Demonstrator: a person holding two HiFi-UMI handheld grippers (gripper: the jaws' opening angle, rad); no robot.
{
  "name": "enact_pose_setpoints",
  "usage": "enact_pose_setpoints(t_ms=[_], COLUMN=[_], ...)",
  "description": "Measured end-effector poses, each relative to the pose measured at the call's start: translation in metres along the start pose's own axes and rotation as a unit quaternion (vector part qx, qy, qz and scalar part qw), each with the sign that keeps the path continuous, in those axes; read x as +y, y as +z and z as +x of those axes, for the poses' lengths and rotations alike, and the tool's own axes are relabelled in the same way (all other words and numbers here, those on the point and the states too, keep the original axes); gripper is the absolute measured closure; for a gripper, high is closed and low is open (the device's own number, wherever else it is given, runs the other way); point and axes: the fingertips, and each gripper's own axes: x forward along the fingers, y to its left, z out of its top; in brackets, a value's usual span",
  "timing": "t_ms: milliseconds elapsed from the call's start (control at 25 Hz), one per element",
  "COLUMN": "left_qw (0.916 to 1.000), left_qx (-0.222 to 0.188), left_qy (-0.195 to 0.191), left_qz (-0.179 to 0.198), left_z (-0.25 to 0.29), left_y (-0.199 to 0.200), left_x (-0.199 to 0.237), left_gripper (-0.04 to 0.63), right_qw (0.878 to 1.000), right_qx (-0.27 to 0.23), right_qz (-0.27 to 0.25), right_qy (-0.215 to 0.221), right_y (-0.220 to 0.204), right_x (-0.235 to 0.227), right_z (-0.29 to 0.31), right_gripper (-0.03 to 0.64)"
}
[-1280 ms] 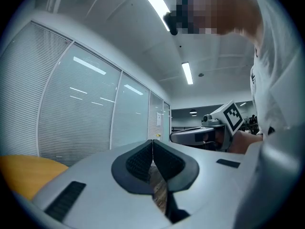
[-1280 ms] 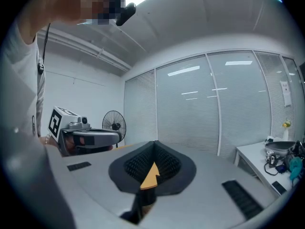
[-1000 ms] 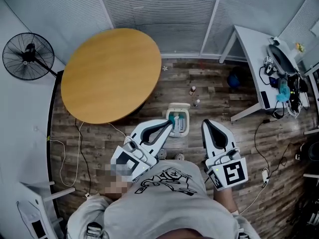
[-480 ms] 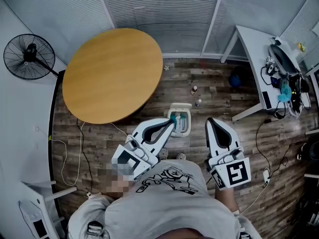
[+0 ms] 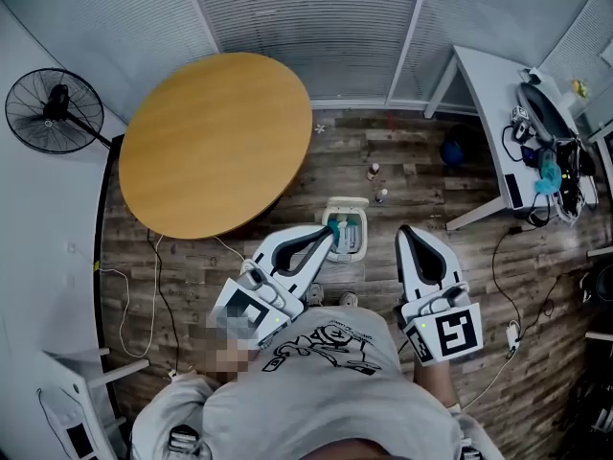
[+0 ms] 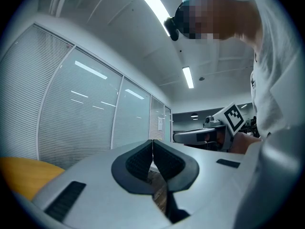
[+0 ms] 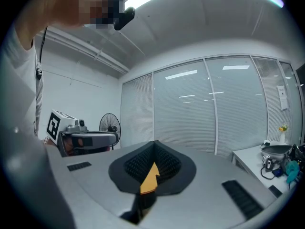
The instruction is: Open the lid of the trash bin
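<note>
- Wooden floor (image 5: pixel 412 171) is filling the middle of the frame and carrying the task's thing.
- Right claw (image 5: pixel 406 230) is hanging at centre right, jaws pressed together on nothing.
- Left claw (image 5: pixel 330 230) is pointing in just left of centre, also closed up and empty.
- Trash bin (image 5: pixel 351 242), small and white, is sitting at frame centre; lid position unclear.
- Likely best: bringing the left claw down, parting the jaws, catching the lid edge.
</note>
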Motion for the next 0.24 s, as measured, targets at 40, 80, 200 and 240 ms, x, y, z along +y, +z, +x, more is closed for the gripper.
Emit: enact_pose_setpoints(t_ms=[40,80,200,240], left_qw=[1.0,1.0,0.9999,0.9999], left_qx=[0.001,0.005,0.01,0.01], left_qy=[0.002,0.003,0.002,0.002], left_qz=[0.0,0.0,-0.002,-0.002], left_z=[0.0011,0.0025,0.0063,0.0073], left_y=[-0.0003,-0.0007,-0.0027,-0.0034], left_x=[0.0007,0.001,0.0007,0.0007], left_gripper=[0.575,0.575,0.575,0.575], right_qw=[1.0,1.0,1.0,1.0], right_qx=[0.0,0.0,0.001,0.001], right_qz=[-0.001,-0.002,-0.003,-0.003], right_qy=[-0.001,-0.001,-0.001,-0.001], right_y=[0.0003,0.0005,0.0005,0.0004], right_x=[-0.0012,-0.0025,-0.0063,-0.0075], right_z=[-0.0002,-0.0005,-0.0009,-0.0008], right_gripper=[0.611,0.611,0.611,0.611])
